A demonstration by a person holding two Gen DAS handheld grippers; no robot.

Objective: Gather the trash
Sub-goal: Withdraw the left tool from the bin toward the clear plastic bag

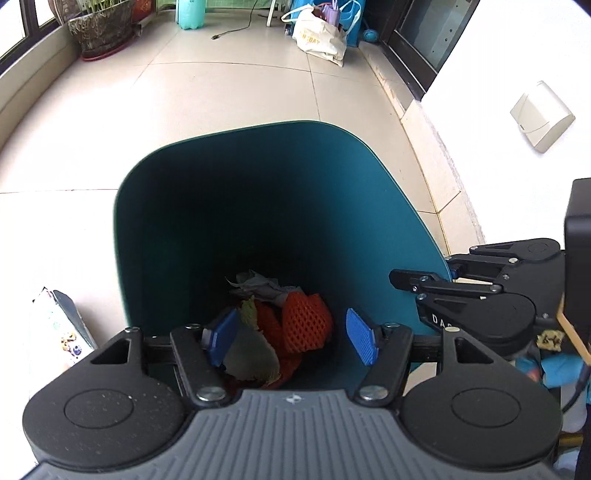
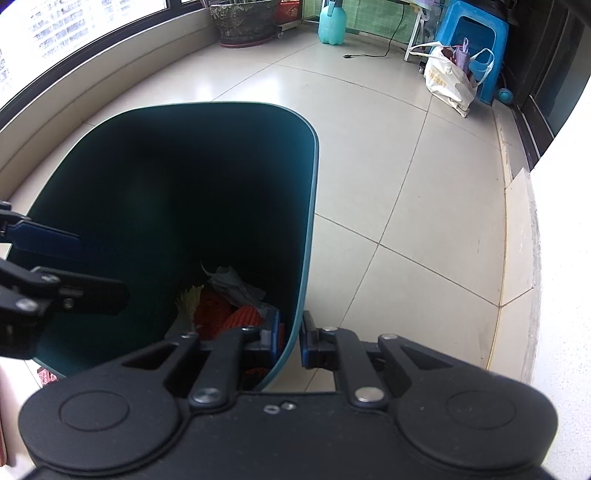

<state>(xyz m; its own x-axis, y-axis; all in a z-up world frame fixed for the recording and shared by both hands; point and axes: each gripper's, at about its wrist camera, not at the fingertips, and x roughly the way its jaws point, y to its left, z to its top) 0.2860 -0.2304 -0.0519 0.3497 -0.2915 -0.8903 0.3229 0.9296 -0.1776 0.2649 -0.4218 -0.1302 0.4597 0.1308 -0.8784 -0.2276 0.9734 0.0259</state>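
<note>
A teal bin (image 1: 177,206) stands on the tiled floor and fills the middle of both views. At its bottom lie an orange foam net (image 1: 306,321), a green leaf (image 1: 255,356) and a crumpled grey paper (image 1: 258,286). My left gripper (image 1: 291,341) hovers over the bin's mouth, open, its blue pads (image 1: 364,341) wide apart with nothing between them. My right gripper (image 2: 291,343) is shut on the bin's rim (image 2: 295,332), one pad inside the wall and one outside. The left gripper (image 2: 103,266) shows at the left of the right wrist view, and the right gripper (image 1: 443,271) at the right of the left wrist view.
A printed snack packet (image 1: 62,332) lies left of the bin. Farther back stand a plant pot (image 1: 101,31), a green bottle (image 1: 190,13), a white tote bag (image 1: 319,37) and a blue stool (image 2: 474,37). A cable (image 2: 369,55) trails on the floor. A white wall (image 1: 517,184) rises on the right.
</note>
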